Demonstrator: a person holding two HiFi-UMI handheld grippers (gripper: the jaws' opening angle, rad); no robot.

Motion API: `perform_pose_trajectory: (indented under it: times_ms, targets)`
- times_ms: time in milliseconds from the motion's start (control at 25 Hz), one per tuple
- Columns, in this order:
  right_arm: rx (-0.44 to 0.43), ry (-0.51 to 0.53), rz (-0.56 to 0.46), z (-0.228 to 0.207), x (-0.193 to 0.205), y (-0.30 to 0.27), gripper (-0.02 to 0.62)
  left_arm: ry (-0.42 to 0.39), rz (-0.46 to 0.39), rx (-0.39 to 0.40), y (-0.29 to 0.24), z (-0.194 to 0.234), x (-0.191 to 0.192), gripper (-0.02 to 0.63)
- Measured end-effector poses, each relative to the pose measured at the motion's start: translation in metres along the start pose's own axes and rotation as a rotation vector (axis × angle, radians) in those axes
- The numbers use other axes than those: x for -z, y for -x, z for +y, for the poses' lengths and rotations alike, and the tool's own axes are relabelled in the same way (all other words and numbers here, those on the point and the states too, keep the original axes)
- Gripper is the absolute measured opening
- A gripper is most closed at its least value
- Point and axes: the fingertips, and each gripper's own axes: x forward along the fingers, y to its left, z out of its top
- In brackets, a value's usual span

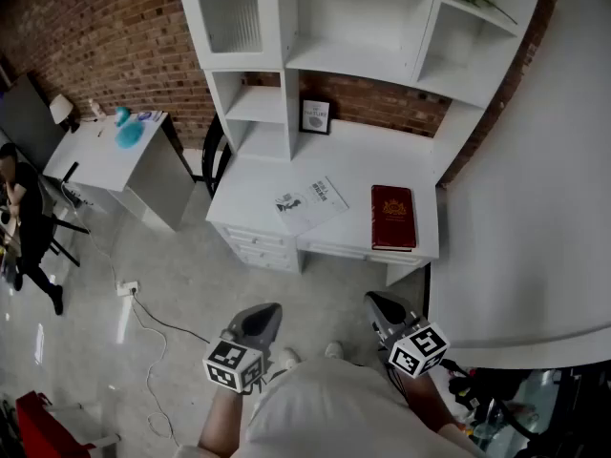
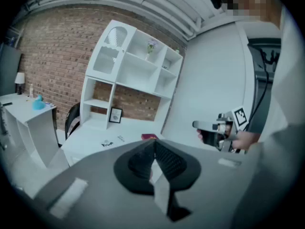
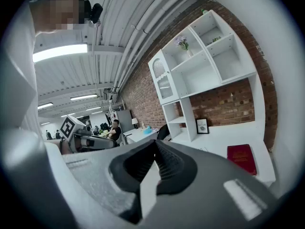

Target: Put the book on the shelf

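A dark red book lies flat on the right part of the white desk, also seen in the right gripper view as the book and faintly in the left gripper view as the book. Above the desk rises the white shelf unit with open compartments. My left gripper and right gripper are held low, well short of the desk, both shut with nothing between the jaws. In their own views the left gripper and the right gripper show closed pads.
A printed sheet lies on the desk left of the book. A small framed picture stands at the back. A black chair sits left of the desk, a second white table further left. A cable runs across the floor.
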Motion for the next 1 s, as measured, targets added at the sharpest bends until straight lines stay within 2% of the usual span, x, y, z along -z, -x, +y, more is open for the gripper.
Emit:
perform_pose_trajectory:
  times_ms: [560,1000]
  targets:
    - [-0.043,-0.008,0.017,-0.013,0.005,0.001,0.002,0.005,0.013,-0.027,-0.012,-0.01,0.005,0.008]
    - [-0.088,-0.014,0.041,-0.045,0.008,0.012,0.002,0.026,0.033,-0.078,-0.03,-0.031,0.015,0.008]
